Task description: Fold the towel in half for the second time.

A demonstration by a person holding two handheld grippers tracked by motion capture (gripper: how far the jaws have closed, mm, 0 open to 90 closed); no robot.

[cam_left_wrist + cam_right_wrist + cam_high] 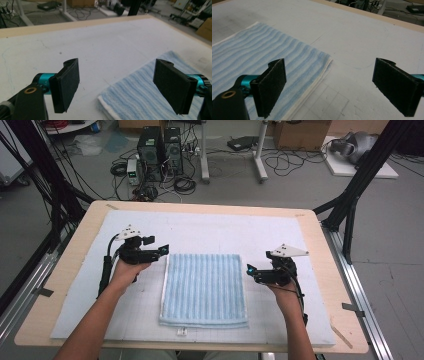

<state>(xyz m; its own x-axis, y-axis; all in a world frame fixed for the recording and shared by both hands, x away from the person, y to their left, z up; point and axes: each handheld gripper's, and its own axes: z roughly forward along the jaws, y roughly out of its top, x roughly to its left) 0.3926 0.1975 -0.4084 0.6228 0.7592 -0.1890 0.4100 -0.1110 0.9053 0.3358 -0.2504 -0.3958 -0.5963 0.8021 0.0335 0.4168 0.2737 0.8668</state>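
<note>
Folded blue towel [204, 290] on the tabletop [65, 270], a hand-held gripper at each side.

High view: the left hand-held gripper [162, 251] sits at the towel's far left corner, the right hand-held gripper [250, 271] just beside its right edge. Left gripper view: jaws wide with nothing between them, the towel corner [140, 95] below the right jaw. Right gripper view: jaws wide and empty, straddling the towel's edge [287, 60] and the white mat [352, 50].

towel [204, 289] mid-mat [210, 227] | left hand-held gripper [161, 250] at its left edge | right hand-held gripper [251, 270] at right edge
</note>
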